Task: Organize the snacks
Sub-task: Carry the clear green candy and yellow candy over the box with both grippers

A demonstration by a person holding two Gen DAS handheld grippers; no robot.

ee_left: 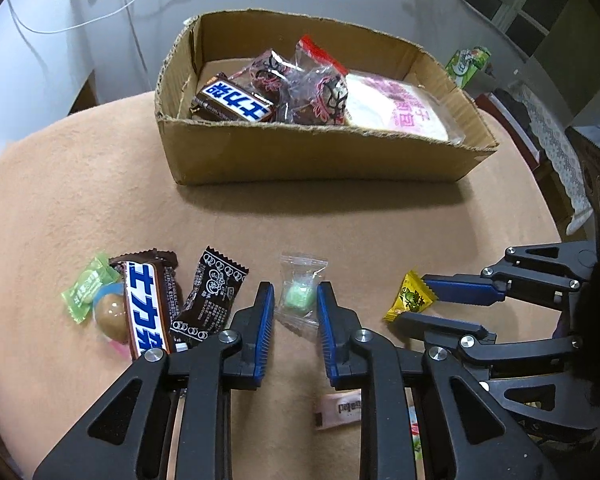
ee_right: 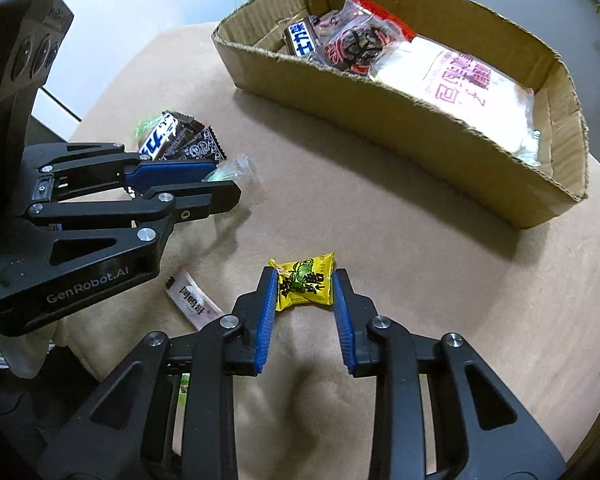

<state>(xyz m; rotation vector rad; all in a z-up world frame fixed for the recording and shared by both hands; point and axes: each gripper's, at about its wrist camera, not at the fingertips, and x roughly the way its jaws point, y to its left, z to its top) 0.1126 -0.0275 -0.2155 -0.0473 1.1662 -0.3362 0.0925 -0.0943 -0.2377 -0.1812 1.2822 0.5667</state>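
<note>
My left gripper [ee_left: 296, 292] points down at the tan cloth, shut on a green candy in a clear wrapper [ee_left: 298, 298]. The right wrist view shows that left gripper [ee_right: 224, 184] side-on with the green candy [ee_right: 225, 173] at its tips. My right gripper [ee_right: 305, 276] has both blue pads against a yellow snack packet [ee_right: 306, 284] lying on the cloth. In the left wrist view the right gripper [ee_left: 416, 300] is at the yellow packet [ee_left: 410, 298]. Beyond both stands a cardboard box [ee_left: 300, 152] [ee_right: 380, 108] holding several snacks.
Left of my left gripper lie a chocolate bar [ee_left: 146, 308], a dark brown packet [ee_left: 208, 300], a light green candy [ee_left: 86, 292] and a round brown sweet [ee_left: 110, 314]. A pink sachet [ee_right: 192, 298] lies between the grippers. A green carton [ee_left: 466, 64] stands behind the box.
</note>
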